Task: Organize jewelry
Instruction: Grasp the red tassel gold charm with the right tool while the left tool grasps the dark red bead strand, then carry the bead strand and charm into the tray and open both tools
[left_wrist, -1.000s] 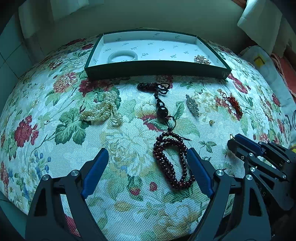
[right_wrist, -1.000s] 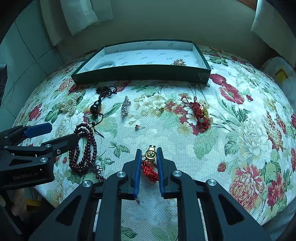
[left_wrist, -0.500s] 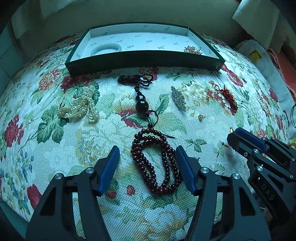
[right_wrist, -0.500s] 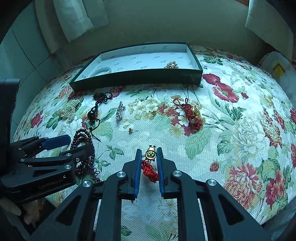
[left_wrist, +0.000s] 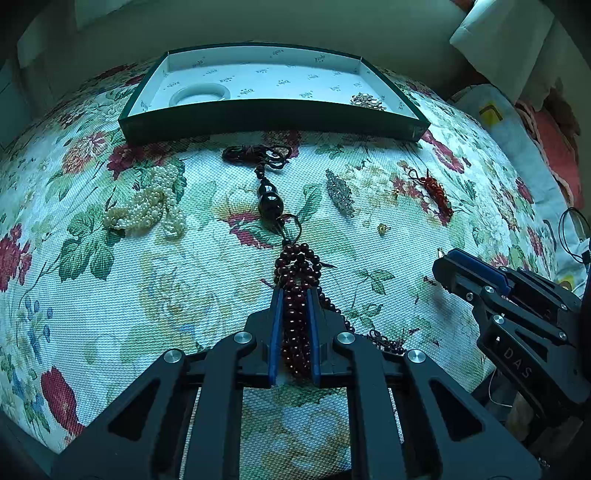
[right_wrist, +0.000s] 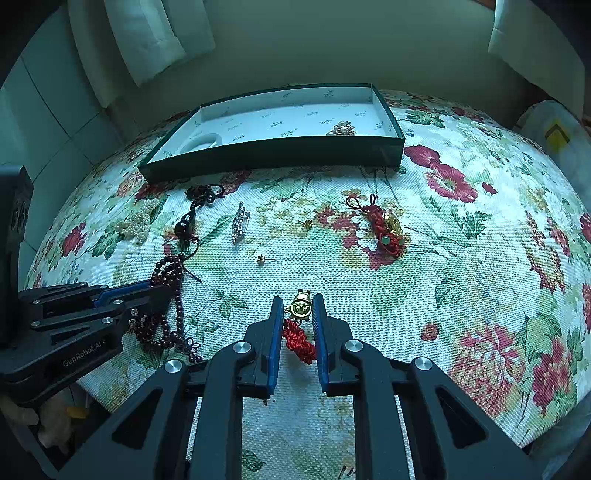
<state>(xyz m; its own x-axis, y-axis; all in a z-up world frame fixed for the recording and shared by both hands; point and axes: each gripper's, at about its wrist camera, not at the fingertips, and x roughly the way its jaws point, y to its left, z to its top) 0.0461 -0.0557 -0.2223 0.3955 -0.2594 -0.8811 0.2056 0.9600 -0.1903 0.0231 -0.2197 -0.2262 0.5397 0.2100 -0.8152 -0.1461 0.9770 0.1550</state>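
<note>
Left claw (left_wrist: 294, 295) clamps the limp, slippery bead strand (left_wrist: 295, 314) mid-loop, low centre; right claw (right_wrist: 298, 306) pinches the red knotted charm (right_wrist: 298, 338)

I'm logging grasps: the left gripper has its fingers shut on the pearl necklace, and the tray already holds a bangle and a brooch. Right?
Not quite. The left gripper is shut on the dark red bead strand, as the left wrist view shows; the pearl necklace lies untouched. The rest stands.
</note>
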